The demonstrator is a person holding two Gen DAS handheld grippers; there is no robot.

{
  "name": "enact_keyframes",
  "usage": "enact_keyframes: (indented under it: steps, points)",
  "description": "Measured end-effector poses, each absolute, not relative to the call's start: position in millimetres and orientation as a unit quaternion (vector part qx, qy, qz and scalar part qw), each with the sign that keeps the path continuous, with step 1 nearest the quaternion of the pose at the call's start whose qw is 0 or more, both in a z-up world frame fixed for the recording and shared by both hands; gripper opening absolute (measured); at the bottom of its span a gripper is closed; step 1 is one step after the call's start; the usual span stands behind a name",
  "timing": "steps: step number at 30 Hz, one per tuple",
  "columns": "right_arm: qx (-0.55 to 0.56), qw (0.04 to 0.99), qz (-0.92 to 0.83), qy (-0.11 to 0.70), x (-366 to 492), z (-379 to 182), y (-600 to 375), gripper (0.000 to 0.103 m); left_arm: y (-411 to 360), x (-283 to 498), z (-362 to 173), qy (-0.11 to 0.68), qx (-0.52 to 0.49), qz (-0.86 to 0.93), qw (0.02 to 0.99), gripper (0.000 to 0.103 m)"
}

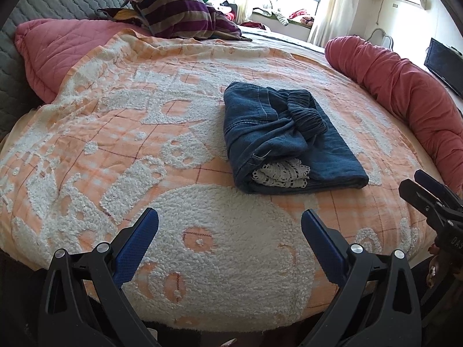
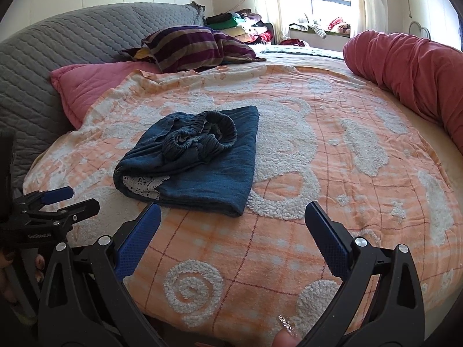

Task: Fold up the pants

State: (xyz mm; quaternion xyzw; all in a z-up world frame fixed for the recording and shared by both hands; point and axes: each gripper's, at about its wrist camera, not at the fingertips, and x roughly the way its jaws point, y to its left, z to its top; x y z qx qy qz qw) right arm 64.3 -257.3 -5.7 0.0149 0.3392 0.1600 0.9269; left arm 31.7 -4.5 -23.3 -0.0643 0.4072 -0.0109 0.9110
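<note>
Dark blue pants (image 1: 283,136) lie folded into a compact bundle on the orange and white blanket (image 1: 144,133), with the elastic waistband on top and white lace trim (image 1: 282,175) showing at the near end. They also show in the right wrist view (image 2: 199,156). My left gripper (image 1: 230,225) is open and empty, hovering above the blanket short of the pants. My right gripper (image 2: 233,219) is open and empty, just short of the pants' near edge. The right gripper shows at the right edge of the left view (image 1: 428,193), and the left gripper at the left edge of the right view (image 2: 58,199).
A red rolled quilt (image 1: 405,92) lies along the bed's right side. A pink pillow (image 1: 63,52) and a striped purple pillow (image 1: 185,17) lie by the grey quilted headboard (image 2: 58,52). Clothes are piled near the window (image 2: 240,26). A dark screen (image 1: 444,63) stands at far right.
</note>
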Motion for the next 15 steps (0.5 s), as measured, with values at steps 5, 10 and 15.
enact_keyframes:
  steps: [5,10,15]
  points:
    - [0.016,0.929,0.151,0.338,64.7,-6.0,-259.4,0.094,-5.6,31.7,-22.4,0.407,-0.063,-0.011,0.911,0.099]
    - [0.023,0.928,0.146,0.342,66.4,-7.1,-264.0,0.094,-6.6,31.9,-21.8,0.407,-0.061,-0.009,0.911,0.099]
    - [0.023,0.929,0.142,0.340,65.6,-6.5,-264.9,0.094,-5.9,31.6,-20.5,0.407,-0.063,-0.008,0.911,0.099]
